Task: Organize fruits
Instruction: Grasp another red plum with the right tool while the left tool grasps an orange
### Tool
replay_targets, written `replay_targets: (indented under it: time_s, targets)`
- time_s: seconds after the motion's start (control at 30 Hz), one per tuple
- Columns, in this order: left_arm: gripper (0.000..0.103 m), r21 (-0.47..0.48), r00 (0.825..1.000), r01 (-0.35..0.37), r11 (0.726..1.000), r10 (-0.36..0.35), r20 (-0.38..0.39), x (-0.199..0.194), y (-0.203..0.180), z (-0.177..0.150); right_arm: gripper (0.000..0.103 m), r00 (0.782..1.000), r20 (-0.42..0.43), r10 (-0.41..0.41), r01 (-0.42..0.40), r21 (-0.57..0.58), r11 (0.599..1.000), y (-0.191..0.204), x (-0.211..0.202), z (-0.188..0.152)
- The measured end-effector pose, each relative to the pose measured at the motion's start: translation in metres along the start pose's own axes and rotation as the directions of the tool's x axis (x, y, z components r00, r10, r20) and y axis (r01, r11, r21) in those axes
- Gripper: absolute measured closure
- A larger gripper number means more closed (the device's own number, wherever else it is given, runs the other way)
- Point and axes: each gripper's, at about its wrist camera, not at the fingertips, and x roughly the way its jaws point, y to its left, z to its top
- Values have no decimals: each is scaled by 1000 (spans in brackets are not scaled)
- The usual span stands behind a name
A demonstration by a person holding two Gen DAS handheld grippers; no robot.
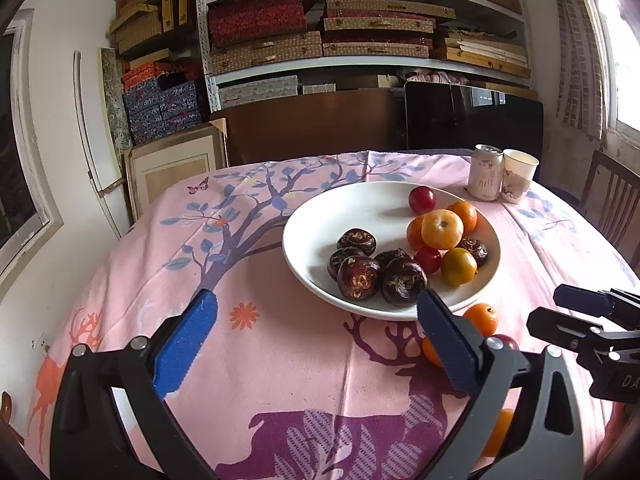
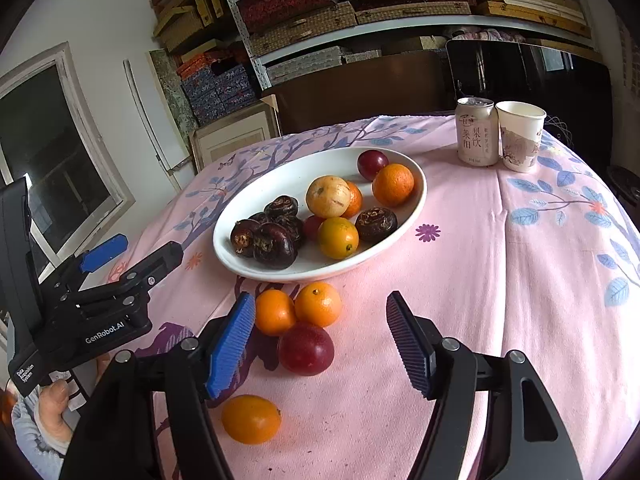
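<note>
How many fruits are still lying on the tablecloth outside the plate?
4: two oranges side by side just below the plate, a red plum in front of them, and one orange fruit nearest the camera. Others may be hidden behind the grippers.

— What's my claw [image 2: 320, 344] over?

— A table under a pink tablecloth [image 2: 500, 280] printed with trees and deer. Beyond my fingertips sits a white bowl [image 2: 236, 264] of fruit.

— And on the cloth itself?

— Two small oranges [image 2: 276, 312] [image 2: 319, 304] touching each other, just ahead of the claw, toward its left finger. A dark red plum [image 2: 306, 348] lies between my fingers (no pad touches it). Another orange fruit [image 2: 251, 419] lies nearer me, below the left finger. Far ahead to the right stand a can [image 2: 476, 132] and a paper cup [image 2: 520, 136], side by side.
</note>
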Motion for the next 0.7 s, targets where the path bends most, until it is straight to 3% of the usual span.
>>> replay_targets:
  time_s: [0.7]
  targets:
    - [5, -8, 999, -12, 1000, 12, -43, 5, 7, -8, 33, 997, -76, 14, -16, -20, 1000, 6, 8, -15]
